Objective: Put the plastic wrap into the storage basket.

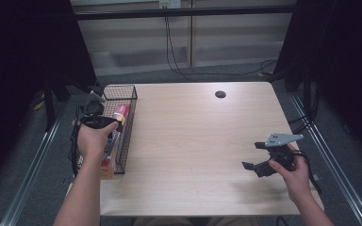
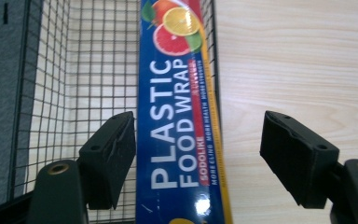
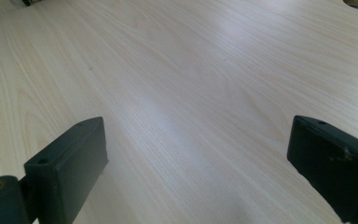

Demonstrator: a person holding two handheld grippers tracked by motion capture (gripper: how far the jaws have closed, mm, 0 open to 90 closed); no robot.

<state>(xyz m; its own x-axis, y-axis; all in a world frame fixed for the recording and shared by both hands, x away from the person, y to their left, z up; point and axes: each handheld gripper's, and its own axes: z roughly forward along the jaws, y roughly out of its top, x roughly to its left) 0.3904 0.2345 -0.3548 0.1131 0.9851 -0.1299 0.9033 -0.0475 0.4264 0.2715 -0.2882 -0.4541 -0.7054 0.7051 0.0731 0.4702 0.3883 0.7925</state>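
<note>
The left gripper (image 2: pixel 198 158) hangs released above the plastic wrap box (image 2: pixel 179 116) lying in the wire basket (image 2: pixel 74 70); the right gripper (image 1: pixel 257 157), well right of the basket, is also released.

Wire basket (image 1: pixel 131 123) walls hem plastic wrap box (image 2: pixel 182 121); tabletop (image 1: pixel 193 141) beyond bare, passable.
</note>
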